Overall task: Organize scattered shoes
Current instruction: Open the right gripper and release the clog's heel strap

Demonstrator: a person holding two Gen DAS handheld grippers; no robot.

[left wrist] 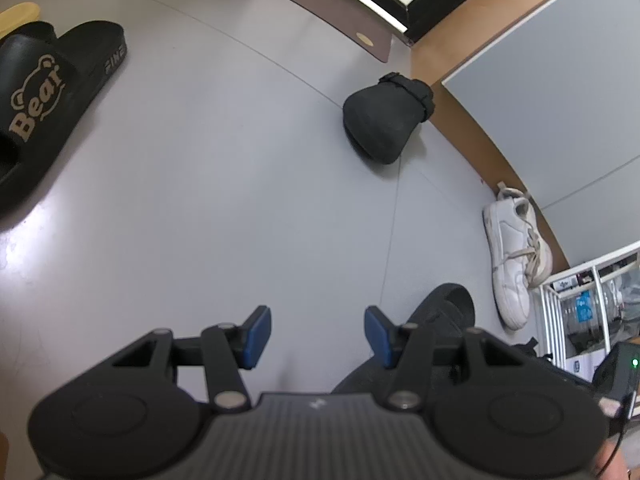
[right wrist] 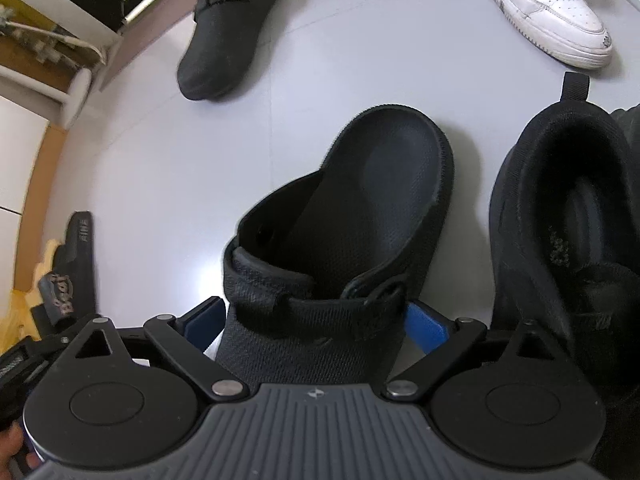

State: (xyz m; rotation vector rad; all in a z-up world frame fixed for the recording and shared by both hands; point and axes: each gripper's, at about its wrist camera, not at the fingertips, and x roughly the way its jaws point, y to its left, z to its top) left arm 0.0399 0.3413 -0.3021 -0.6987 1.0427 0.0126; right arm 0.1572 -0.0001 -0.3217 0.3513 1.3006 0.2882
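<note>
Right hand-held gripper: my blue pads clamp the black clog at its strap end.
Left hand-held gripper: released, holding nothing, above the grey floor.

Bright, even indoor light falls from overhead, leaving a soft white glare on the pale floor and faint shadows beside the shoes. Both views bulge hard at the edges, with dark corners. The nearest gripper bodies look slightly soft; the left rim of the right view is smeared.
</note>
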